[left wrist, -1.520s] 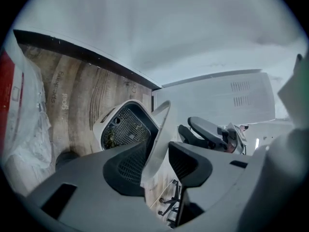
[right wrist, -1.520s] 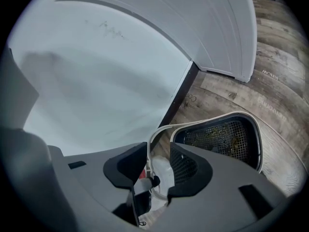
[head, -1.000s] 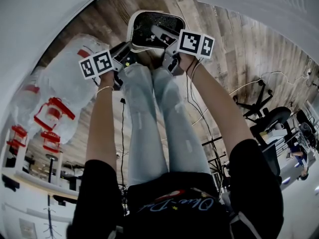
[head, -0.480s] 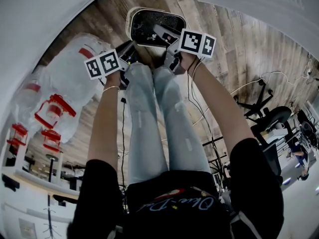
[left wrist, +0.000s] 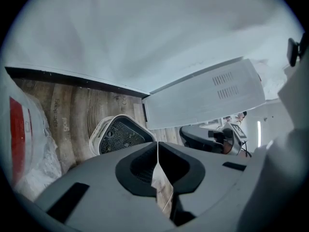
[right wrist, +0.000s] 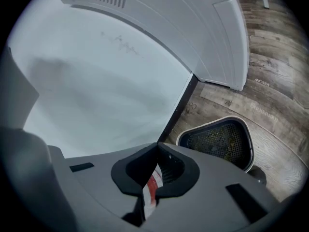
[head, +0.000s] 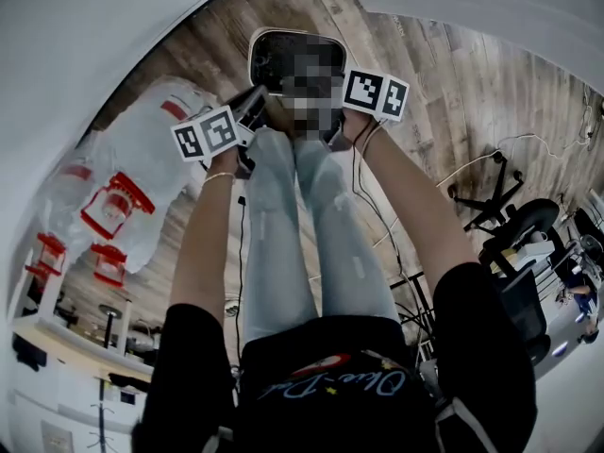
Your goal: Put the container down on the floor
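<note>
The container (head: 266, 57), a white tub with a black mesh inside, rests on the wooden floor close to the wall. It also shows in the left gripper view as the container (left wrist: 118, 135) and in the right gripper view as the container (right wrist: 219, 139). My left gripper (left wrist: 158, 144) hangs above its left side, and its jaws have just been closing with nothing between them. My right gripper (right wrist: 158, 145) hangs above the container's right side. Its jaws have also just been closing, empty. Both now stand shut, apart from the tub.
A clear plastic bag (head: 132, 173) with red-labelled goods lies on the floor at left. A white wall (left wrist: 145, 37) and a white vented panel (left wrist: 207, 93) stand behind the container. The person's legs (head: 302, 234) stand just before it. An office chair (head: 514, 225) is at right.
Both grippers have lifted off the container's rim and drawn back from it. The container stays on the floor on its own. The left gripper's marker cube has shifted right in the head view.
</note>
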Action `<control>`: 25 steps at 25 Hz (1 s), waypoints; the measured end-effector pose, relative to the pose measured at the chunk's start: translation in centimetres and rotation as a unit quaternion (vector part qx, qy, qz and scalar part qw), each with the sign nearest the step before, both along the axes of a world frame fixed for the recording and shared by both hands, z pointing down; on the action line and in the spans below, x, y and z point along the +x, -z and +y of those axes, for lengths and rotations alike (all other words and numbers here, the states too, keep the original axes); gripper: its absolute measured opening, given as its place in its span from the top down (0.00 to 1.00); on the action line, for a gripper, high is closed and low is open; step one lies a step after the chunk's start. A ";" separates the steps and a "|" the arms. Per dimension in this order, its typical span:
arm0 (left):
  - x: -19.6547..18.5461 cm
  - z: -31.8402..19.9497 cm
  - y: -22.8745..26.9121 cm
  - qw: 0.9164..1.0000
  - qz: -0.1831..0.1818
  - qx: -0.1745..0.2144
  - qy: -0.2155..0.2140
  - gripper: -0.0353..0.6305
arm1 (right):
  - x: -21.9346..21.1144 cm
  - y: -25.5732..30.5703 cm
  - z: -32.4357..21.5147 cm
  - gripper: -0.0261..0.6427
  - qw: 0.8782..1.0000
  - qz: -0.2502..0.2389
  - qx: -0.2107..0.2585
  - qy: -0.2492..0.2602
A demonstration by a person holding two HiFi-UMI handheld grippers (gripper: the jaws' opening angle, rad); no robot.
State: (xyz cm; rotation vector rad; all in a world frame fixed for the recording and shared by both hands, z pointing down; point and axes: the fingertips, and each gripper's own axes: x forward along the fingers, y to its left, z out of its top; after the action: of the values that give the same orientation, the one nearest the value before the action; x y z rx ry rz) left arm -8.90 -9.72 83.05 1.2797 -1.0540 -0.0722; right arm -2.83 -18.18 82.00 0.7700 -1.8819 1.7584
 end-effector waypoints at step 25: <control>1.7 0.7 16.2 0.989 -0.088 0.108 -0.046 0.94 | 2.6 17.4 1.7 0.96 0.994 -0.054 0.090 -0.035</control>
State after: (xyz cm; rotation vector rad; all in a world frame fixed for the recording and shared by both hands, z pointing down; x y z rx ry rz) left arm -7.19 -9.06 66.84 1.5504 -1.1597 -0.0038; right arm -0.19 -16.49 64.58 0.8303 -2.1322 1.7191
